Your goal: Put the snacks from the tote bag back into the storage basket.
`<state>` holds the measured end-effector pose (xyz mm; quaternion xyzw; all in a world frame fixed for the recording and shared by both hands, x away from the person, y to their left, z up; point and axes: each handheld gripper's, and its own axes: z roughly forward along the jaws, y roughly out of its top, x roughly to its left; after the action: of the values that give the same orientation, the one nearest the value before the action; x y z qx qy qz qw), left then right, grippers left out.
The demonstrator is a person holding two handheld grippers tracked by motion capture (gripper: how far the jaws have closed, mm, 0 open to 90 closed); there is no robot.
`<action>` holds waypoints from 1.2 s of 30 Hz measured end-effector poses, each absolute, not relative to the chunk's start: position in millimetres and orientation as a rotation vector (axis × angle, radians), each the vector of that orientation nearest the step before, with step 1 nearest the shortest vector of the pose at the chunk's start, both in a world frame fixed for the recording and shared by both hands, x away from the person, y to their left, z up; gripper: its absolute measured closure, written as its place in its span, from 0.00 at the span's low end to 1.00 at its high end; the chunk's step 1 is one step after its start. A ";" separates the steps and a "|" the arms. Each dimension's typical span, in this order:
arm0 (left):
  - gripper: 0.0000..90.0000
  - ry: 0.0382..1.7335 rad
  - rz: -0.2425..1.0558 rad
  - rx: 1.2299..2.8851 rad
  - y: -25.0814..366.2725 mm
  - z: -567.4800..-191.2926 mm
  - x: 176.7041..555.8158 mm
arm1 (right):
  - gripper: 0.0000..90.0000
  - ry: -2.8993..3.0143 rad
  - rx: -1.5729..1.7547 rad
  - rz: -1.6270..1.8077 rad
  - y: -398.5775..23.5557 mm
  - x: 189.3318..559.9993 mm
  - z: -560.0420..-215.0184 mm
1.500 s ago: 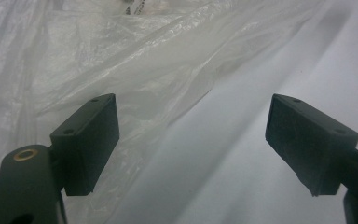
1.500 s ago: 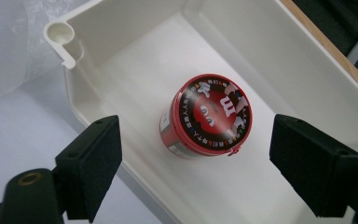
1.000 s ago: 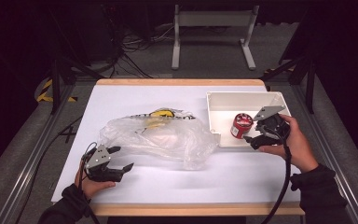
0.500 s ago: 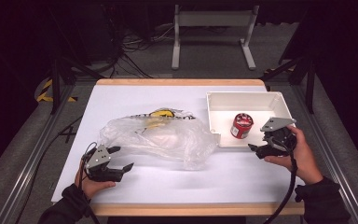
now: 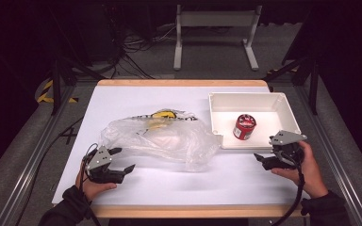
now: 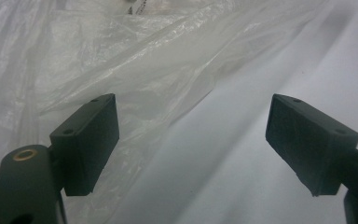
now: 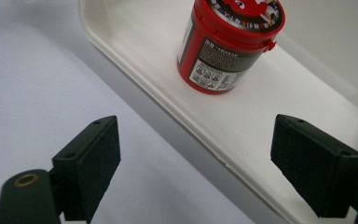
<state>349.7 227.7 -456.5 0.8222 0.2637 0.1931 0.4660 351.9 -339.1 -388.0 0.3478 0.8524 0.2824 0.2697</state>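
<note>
A red tub with a printed lid (image 5: pixel 244 126) (image 7: pixel 227 42) stands upright in the white tray (image 5: pixel 268 100) (image 7: pixel 135 56) at the right of the table. My right gripper (image 5: pixel 264 161) (image 7: pixel 193 168) is open, held just outside the tray's near rim and empty. A crumpled clear plastic bag (image 5: pixel 160 137) (image 6: pixel 102 60) lies mid-table with a yellow item (image 5: pixel 162 114) showing at its far edge. My left gripper (image 5: pixel 122 162) (image 6: pixel 191 144) is open at the bag's near left corner, with its jaws wide apart and nothing between them.
The white tabletop (image 5: pixel 179 183) has a wooden front edge, with metal rails along both sides. A stand and cables sit on the floor beyond the far edge. Bare table lies between the two grippers.
My right gripper has pulled back out of the tray toward the near right, leaving the red tub standing inside. The left gripper has stayed where it was.
</note>
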 end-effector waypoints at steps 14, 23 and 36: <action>0.20 0.667 0.471 2.015 227.9 -456.6 350.3 | 0.16 2.188 0.982 0.882 -357.4 336.6 -417.7; 0.20 0.677 0.470 2.006 228.8 -456.5 351.0 | 0.16 2.037 1.035 0.996 -378.9 320.2 -434.8; 0.20 0.670 0.476 1.989 230.3 -456.3 349.5 | 0.09 1.890 1.058 1.007 -384.7 308.7 -443.1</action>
<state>349.5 230.3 -456.3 0.8134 0.2739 0.1947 0.4749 308.7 -384.7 -443.1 0.4120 0.7357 0.3920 0.3678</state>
